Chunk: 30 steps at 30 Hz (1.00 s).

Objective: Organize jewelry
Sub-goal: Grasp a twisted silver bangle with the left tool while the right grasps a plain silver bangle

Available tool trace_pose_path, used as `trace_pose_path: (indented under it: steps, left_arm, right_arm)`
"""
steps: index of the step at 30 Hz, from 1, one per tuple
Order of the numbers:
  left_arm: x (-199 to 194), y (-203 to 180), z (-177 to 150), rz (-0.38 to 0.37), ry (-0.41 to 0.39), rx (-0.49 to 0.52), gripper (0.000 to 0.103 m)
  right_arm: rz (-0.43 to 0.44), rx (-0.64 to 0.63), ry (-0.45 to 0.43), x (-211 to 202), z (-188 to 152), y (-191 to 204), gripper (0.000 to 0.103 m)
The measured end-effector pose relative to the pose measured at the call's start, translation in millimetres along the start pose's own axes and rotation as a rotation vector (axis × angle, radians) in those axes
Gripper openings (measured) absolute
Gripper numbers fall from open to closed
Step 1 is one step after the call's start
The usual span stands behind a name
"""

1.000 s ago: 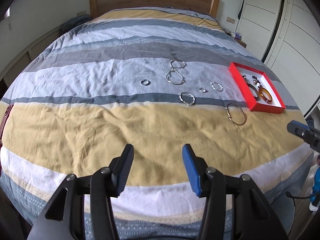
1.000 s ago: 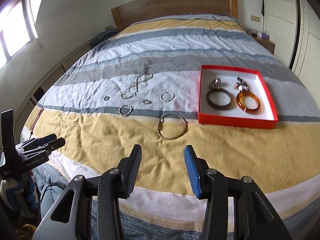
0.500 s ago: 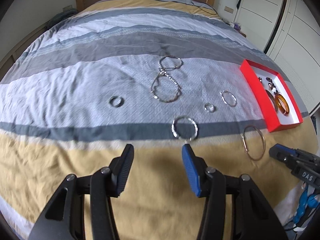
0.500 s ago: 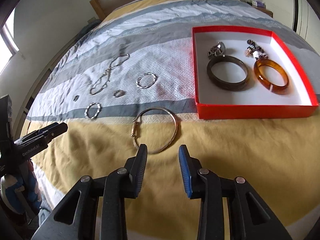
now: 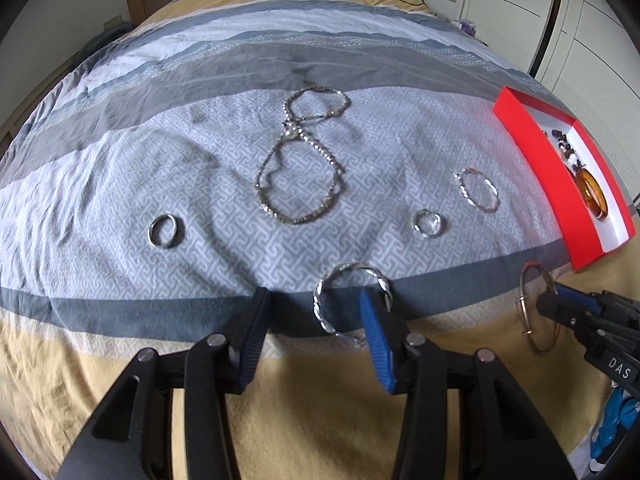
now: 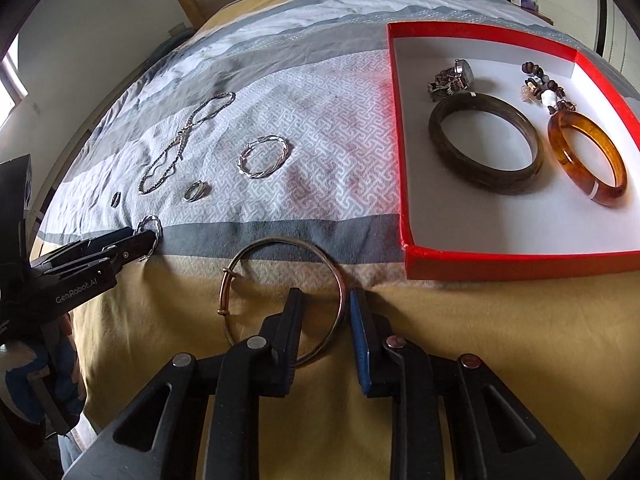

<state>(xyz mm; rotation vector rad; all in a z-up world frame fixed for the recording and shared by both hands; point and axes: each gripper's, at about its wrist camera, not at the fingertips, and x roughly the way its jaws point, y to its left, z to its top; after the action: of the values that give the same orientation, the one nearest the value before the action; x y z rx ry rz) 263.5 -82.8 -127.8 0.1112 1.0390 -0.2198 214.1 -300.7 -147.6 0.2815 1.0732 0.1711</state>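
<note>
Lettering: "GenRobot.AI" is showing on the left gripper [image 6: 140,246] body; "DAS" is showing on the right gripper [image 5: 548,300] body.

Partly hidden: the twisted silver bangle [image 5: 352,300] is lying on the grey stripe of the bedspread [image 5: 160,160], its near arc running behind the left gripper's blue finger. The thin gold bangle [image 6: 284,300] is disappearing behind the right gripper's black finger.

Grippers: both are standing open, each straddling its bangle's rim and clamping nothing.

Count, loose on bedspread: two twisted bangles, second [image 6: 262,156] lying farther off; one gold bangle; two rings [image 5: 163,231] [image 5: 428,223]; one chain necklace [image 5: 300,160].

Count, in red box [image 6: 520,258]: dark bangle [image 6: 484,142], amber bangle [image 6: 586,156], watch [image 6: 452,78], beaded piece [image 6: 544,88], indistinct.
</note>
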Motion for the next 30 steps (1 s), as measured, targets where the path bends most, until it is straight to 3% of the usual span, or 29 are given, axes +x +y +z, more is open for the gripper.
trace_pose_path:
  steps: [8,10,19,30]
  left_arm:
    - [2,-5,0,0.011,-0.028,0.027,0.031]
    - [1,-6,0,0.013,-0.031,0.03,0.023]
    - [-5,-6,-1,0.017,-0.034,0.04,0.006]
    - [-17,-6,-9,0.024,-0.032,0.045,0.006]
  right_arm:
    - [-0.022,-0.019,-0.017,6,1,8,0.014]
    - [-0.025,-0.026,-0.016,8,3,12,0.011]
    - [-0.041,-0.054,-0.021,6,3,21,0.006]
    - [-0.143,-0.142,-0.033,-9,1,39,0.005]
